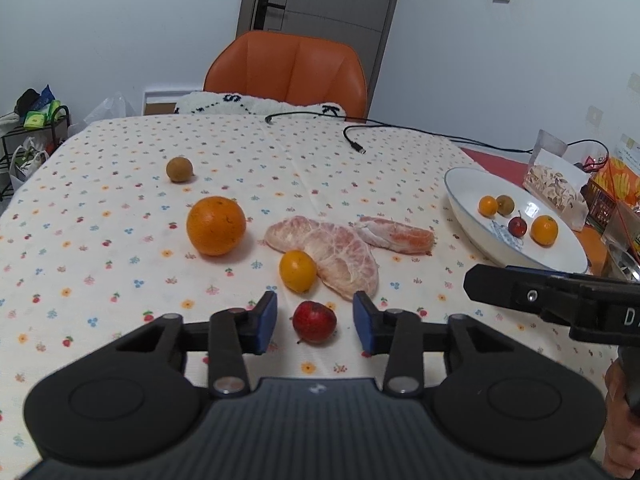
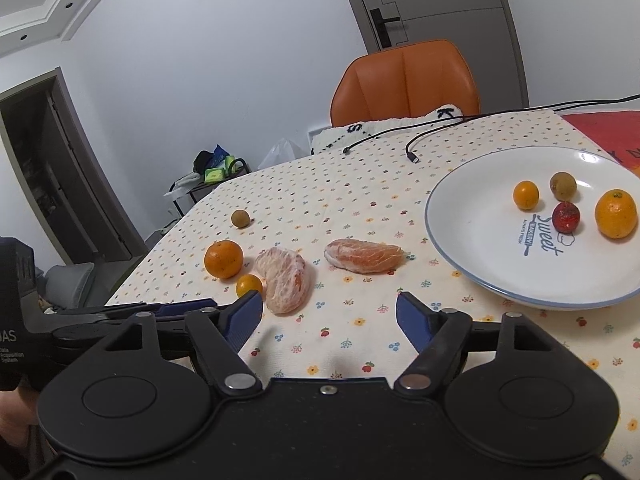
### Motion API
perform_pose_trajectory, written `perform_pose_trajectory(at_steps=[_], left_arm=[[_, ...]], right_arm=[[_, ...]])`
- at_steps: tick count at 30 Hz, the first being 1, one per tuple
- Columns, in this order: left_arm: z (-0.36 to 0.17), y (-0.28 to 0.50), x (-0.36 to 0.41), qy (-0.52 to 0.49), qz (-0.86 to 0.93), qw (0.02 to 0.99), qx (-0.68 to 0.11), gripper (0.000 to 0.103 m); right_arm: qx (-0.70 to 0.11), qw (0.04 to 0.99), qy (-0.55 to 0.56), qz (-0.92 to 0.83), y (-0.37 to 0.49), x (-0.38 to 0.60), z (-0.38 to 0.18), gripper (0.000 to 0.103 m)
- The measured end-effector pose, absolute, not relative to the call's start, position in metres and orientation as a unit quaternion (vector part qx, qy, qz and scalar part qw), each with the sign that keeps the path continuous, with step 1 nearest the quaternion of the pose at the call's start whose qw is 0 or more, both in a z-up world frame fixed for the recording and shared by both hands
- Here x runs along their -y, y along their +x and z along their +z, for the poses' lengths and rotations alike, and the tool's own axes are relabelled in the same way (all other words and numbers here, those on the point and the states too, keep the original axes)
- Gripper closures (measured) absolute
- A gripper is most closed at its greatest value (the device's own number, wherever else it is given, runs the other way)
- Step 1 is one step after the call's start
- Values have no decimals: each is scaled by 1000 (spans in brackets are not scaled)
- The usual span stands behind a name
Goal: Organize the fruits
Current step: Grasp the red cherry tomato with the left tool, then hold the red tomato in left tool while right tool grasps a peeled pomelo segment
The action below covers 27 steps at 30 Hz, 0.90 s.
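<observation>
A small red fruit (image 1: 314,322) lies on the flowered tablecloth between the blue pads of my left gripper (image 1: 315,299); a gap shows on each side, so the jaws are open around it. Just beyond it sit a small orange fruit (image 1: 298,271), two peeled citrus pieces (image 1: 340,256) (image 1: 394,234), a big orange (image 1: 216,231) and a brown round fruit (image 1: 179,169). The white plate (image 2: 480,216) at the right holds several small fruits. My right gripper (image 2: 328,304) hovers open over bare cloth, short of one peeled piece (image 2: 364,256), with nothing between its fingers.
An orange chair (image 1: 288,72) stands behind the table. Black cables (image 1: 356,144) trail across the far cloth. Snack bags and clutter (image 1: 560,192) crowd the right edge beyond the plate. A person's hand (image 1: 620,420) holds the right gripper's handle.
</observation>
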<state>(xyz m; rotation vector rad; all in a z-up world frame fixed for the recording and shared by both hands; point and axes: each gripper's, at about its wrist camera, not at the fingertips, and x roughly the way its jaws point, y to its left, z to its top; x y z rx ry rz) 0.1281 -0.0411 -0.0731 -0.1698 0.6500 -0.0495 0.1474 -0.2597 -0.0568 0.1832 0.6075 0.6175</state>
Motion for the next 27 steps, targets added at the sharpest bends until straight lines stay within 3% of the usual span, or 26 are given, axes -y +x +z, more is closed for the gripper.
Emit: perform_pose_trajectory(at_steps=[5, 27], left_arm=[[-76, 130, 39, -82, -26, 943, -321, 81], [-69, 127, -4, -112, 7, 943, -314, 81]], right_arm=[[-298, 902, 89, 300, 152, 255, -60, 30], [-318, 888, 47, 328, 175, 199, -69, 49]])
